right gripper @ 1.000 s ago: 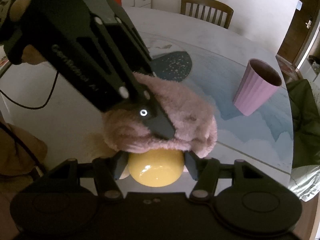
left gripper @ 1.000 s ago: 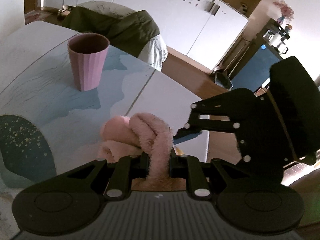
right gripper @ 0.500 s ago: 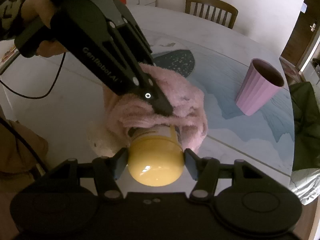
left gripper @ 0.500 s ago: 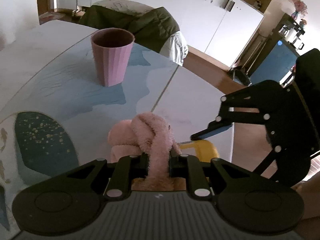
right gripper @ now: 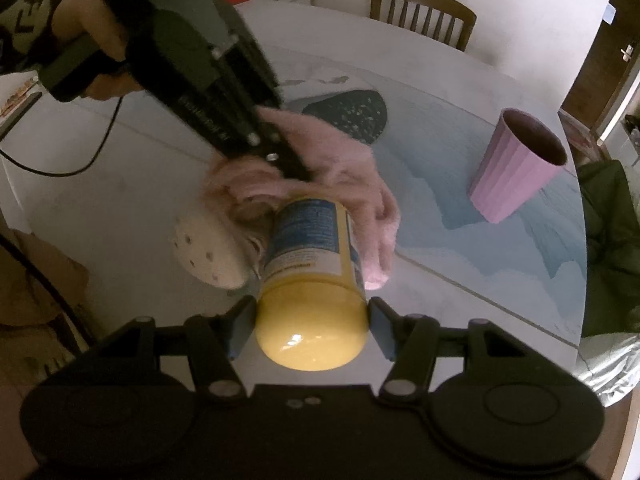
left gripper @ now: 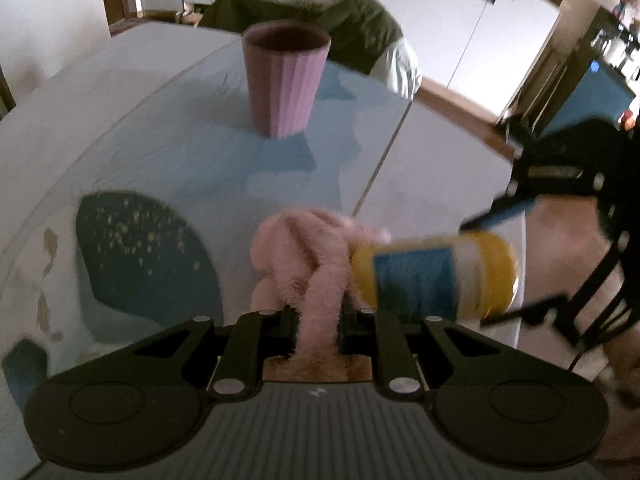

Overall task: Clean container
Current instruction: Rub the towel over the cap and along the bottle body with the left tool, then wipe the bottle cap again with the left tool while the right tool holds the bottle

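Note:
A yellow container [right gripper: 312,276] with a blue label lies on its side in the air, its rounded end clamped by my right gripper [right gripper: 312,320]. In the left wrist view the same container [left gripper: 436,276] points leftward into a fluffy pink cloth [left gripper: 308,260]. My left gripper [left gripper: 320,328] is shut on a strand of that cloth. In the right wrist view the cloth [right gripper: 344,172] covers the container's far end, under the left gripper's black fingers [right gripper: 276,156].
A ribbed pink cup [left gripper: 286,80] [right gripper: 516,168] stands upright further out on the blue-and-white table [left gripper: 120,140]. A round perforated pad [right gripper: 208,248] lies by the container. A wooden chair [right gripper: 420,16] stands at the far side; a person's hand [right gripper: 100,36] holds the left tool.
The cloth has slid from the container's near end toward its far end, exposing the blue label. The left gripper pulled away along the container; the right gripper kept its grip.

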Tool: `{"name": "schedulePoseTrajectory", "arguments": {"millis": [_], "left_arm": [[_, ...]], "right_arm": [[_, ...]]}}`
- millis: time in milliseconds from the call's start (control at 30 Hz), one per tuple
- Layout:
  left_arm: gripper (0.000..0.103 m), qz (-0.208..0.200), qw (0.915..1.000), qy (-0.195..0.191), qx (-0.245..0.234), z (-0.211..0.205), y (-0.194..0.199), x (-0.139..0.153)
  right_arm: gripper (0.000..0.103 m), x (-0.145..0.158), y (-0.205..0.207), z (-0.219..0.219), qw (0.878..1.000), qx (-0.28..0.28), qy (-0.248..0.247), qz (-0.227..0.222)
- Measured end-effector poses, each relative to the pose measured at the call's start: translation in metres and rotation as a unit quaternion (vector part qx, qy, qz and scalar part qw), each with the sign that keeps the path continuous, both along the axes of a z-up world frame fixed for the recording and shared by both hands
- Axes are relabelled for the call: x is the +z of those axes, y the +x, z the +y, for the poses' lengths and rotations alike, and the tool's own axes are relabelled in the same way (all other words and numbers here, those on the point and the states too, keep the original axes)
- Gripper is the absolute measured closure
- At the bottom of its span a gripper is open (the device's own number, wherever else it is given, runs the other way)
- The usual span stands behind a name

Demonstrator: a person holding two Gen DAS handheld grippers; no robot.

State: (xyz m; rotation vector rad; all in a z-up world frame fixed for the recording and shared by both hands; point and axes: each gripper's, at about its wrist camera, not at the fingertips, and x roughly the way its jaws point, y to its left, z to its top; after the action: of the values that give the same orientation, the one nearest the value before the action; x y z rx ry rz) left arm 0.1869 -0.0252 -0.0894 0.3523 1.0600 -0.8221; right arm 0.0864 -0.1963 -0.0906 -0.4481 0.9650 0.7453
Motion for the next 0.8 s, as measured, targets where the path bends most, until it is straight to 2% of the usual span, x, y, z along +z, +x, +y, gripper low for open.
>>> {"name": "schedulePoseTrajectory", "arguments": {"millis": [67, 233, 333, 500, 800], "left_arm": [[0.087, -0.002, 0.9999, 0.015, -0.005, 0.003, -0.004, -0.008], [0.087, -0.004, 0.9998, 0.018, -0.004, 0.014, -0.011, -0.008], [0.087, -0.018, 0.9996, 0.016, -0.018, 0.017, -0.020, 0.005], [0.087, -0.030, 0.9982, -0.008, -0.050, 0.017, -0.036, 0.032], [0.087, -0.052, 0.9911, -0.039, -0.116, 0.002, -0.061, 0.068]], "right_arm": [[0.043, -0.001, 0.001, -0.001, 1.000, -0.001, -0.001, 0.000], [0.043, -0.002, 0.003, -0.002, 1.000, -0.003, -0.005, 0.001], [0.043, -0.003, 0.005, -0.001, 1.000, -0.002, -0.010, 0.001], [0.043, -0.004, 0.006, -0.003, 1.000, -0.004, -0.017, 0.003], [0.043, -0.005, 0.006, -0.001, 1.000, 0.005, -0.028, 0.004]]}}
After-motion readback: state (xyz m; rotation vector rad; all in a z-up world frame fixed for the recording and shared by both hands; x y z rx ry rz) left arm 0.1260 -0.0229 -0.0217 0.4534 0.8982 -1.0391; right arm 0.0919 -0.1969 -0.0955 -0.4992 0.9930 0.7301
